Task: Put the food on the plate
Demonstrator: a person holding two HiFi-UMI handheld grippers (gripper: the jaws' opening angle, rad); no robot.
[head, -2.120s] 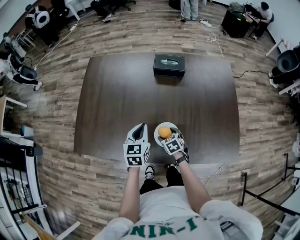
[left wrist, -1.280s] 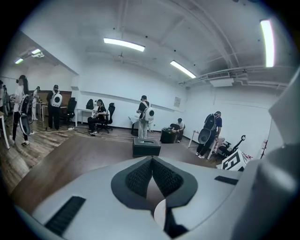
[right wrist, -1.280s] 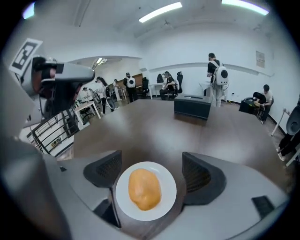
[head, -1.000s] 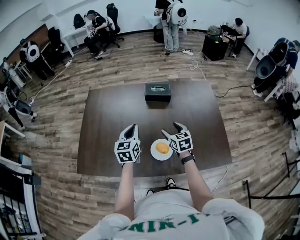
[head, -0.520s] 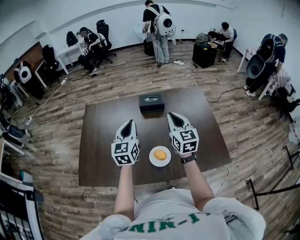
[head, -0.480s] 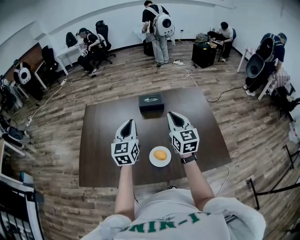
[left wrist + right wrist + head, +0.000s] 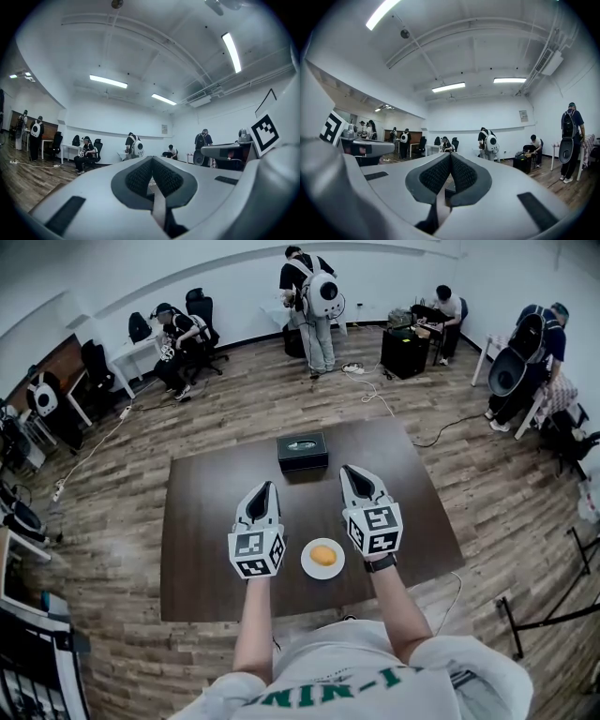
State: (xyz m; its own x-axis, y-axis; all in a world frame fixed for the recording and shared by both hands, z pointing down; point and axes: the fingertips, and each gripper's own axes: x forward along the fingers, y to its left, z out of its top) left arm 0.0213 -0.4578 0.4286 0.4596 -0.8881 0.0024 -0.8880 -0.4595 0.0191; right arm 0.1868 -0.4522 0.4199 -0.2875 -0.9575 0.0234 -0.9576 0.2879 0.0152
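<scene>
An orange round piece of food (image 7: 322, 555) lies on a small white plate (image 7: 308, 567) near the front edge of the dark table (image 7: 206, 521). My left gripper (image 7: 265, 488) is held up to the left of the plate, pointing level, jaws shut and empty; the left gripper view has its pads (image 7: 140, 176) pressed together. My right gripper (image 7: 354, 471) is held up to the right of the plate, apart from it. Its jaws have just closed with nothing between them, and its pads (image 7: 461, 176) meet in the right gripper view. Both gripper views look across the room, not at the plate.
A black box (image 7: 303, 452) stands at the far middle of the table. Several people, chairs and desks are along the far wall (image 7: 309, 287) and at the right side (image 7: 525, 343). A cable (image 7: 394, 404) trails over the wooden floor behind the table.
Both grippers have risen from beside the plate and now point level. The right gripper's jaws, open a second ago, have shut. The food stays on the plate.
</scene>
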